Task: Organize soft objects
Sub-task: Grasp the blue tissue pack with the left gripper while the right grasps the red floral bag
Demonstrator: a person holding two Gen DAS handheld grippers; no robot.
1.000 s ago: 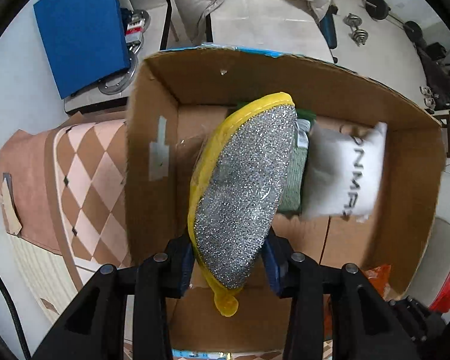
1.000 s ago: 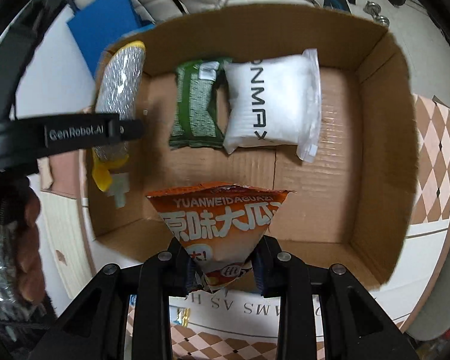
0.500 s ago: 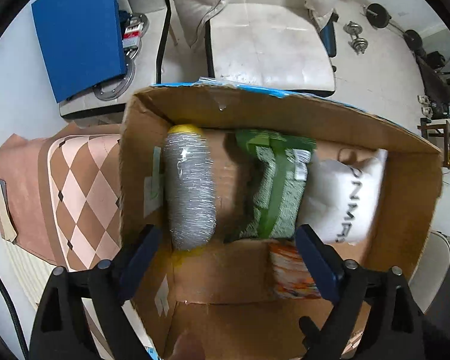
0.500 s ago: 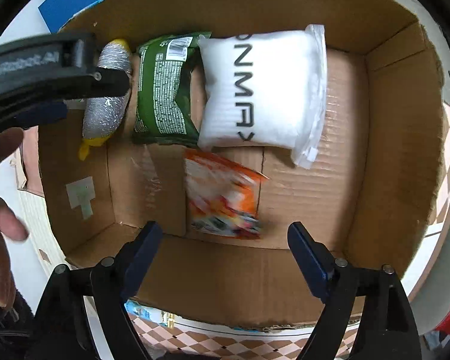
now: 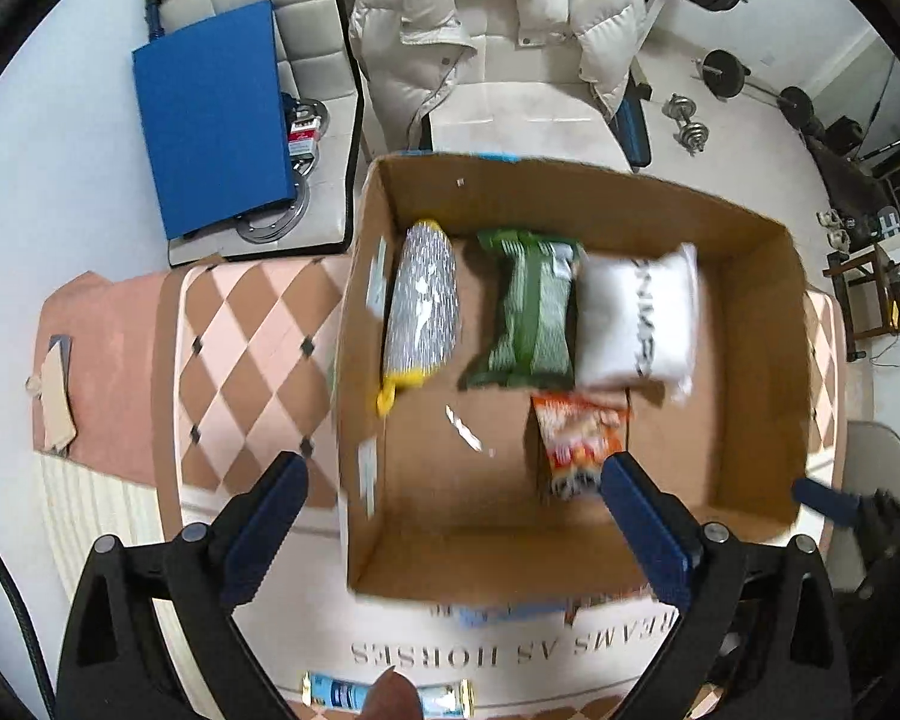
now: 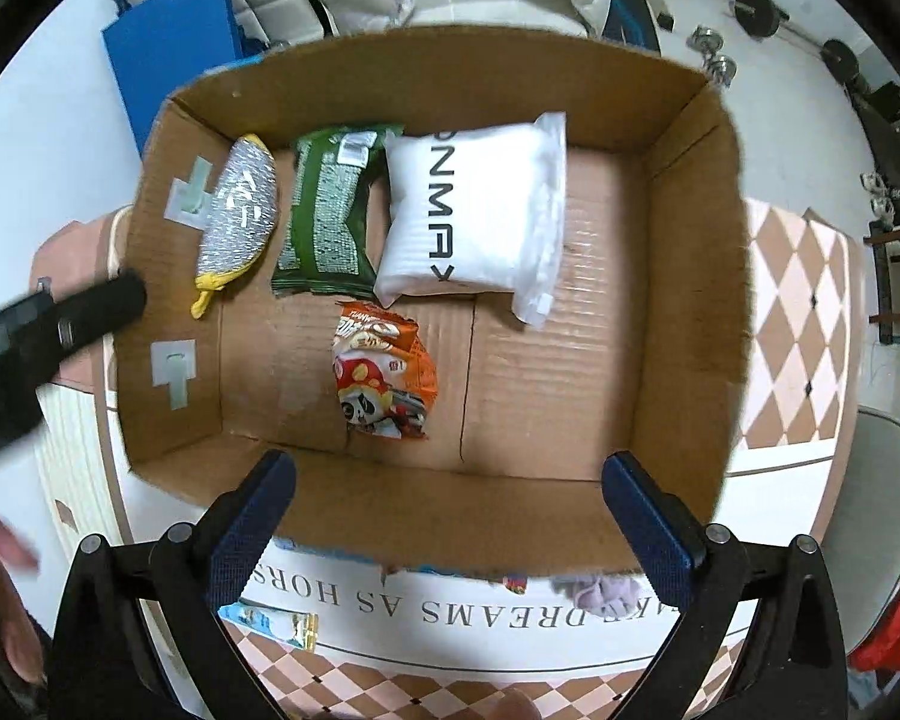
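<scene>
An open cardboard box point(image 5: 750, 312) point(image 6: 678, 276) holds a silver-and-yellow pouch point(image 5: 423, 303) point(image 6: 240, 210), a green packet point(image 5: 531, 306) point(image 6: 330, 210), a white pillow pack point(image 5: 639, 315) point(image 6: 471, 210) and an orange snack bag point(image 5: 579, 438) point(image 6: 384, 369). My left gripper point(image 5: 450, 528) is open and empty above the box's near left part. My right gripper point(image 6: 447, 516) is open and empty above the box's near wall. The left gripper's body point(image 6: 48, 324) shows at the left of the right wrist view.
The box stands on a checkered mat point(image 5: 252, 348) point(image 6: 792, 312) with printed lettering. A small blue-and-white pack point(image 5: 336, 687) point(image 6: 270, 618) and a purple soft item point(image 6: 594, 591) lie on the mat near the box. A white jacket on a chair point(image 5: 492, 36) and a blue board point(image 5: 210, 114) are beyond.
Both grippers opened: the left let the silver pouch into the box's left side, the right dropped the orange bag in the middle. Both have since pulled back and up.
</scene>
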